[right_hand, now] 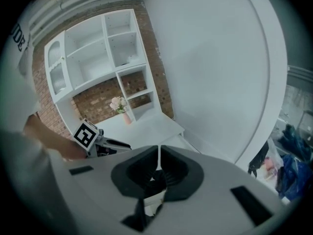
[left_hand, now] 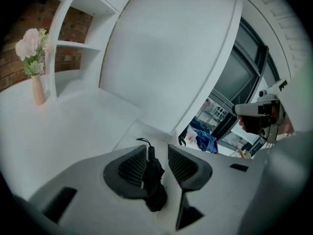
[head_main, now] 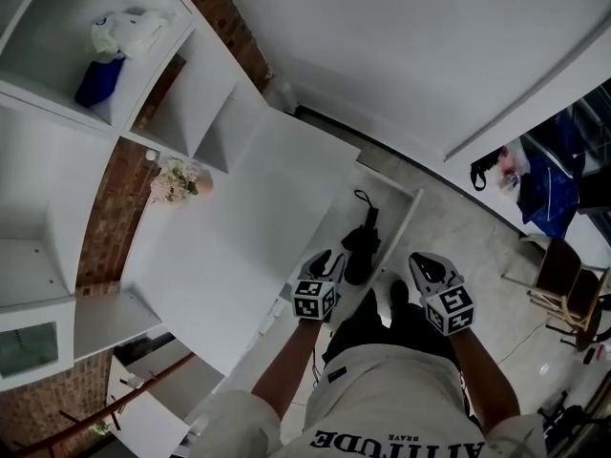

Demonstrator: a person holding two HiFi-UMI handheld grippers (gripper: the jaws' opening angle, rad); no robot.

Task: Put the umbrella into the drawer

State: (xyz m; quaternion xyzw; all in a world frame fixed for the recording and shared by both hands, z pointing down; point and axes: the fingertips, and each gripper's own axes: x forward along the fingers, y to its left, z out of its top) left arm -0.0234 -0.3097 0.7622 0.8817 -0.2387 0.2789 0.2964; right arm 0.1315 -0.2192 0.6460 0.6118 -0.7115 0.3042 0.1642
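**Umbrella lies in the open drawer, both grippers above it**

Head view: a white desktop (head_main: 220, 256) runs out from a brick wall with white shelving (head_main: 57, 160), and a vase of flowers (head_main: 177, 181) stands at its far edge. Under the desktop's near edge the drawer (head_main: 401, 229) is pulled out. The folded black umbrella (head_main: 363, 241) lies inside it lengthwise, strap loop toward the far end. The left gripper (head_main: 327, 260) hangs just beside the umbrella, and the right gripper (head_main: 427, 265) sits past the drawer's right rim. Pale tiled floor (head_main: 468, 227) opens to the right, with a wooden chair (head_main: 563, 284) well apart.

Left gripper view: its jaws stand partly apart and clamp nothing. The umbrella (left_hand: 154, 185) shows through the gap, lying below in the drawer. The desktop stretches left to the vase (left_hand: 36, 89), and a dark-framed window (left_hand: 239, 82) stands to the right.

Right gripper view: the jaws are drawn together to a thin slit. Beyond them are a plain white wall (right_hand: 215, 58) and open desktop, with the shelving at the back.
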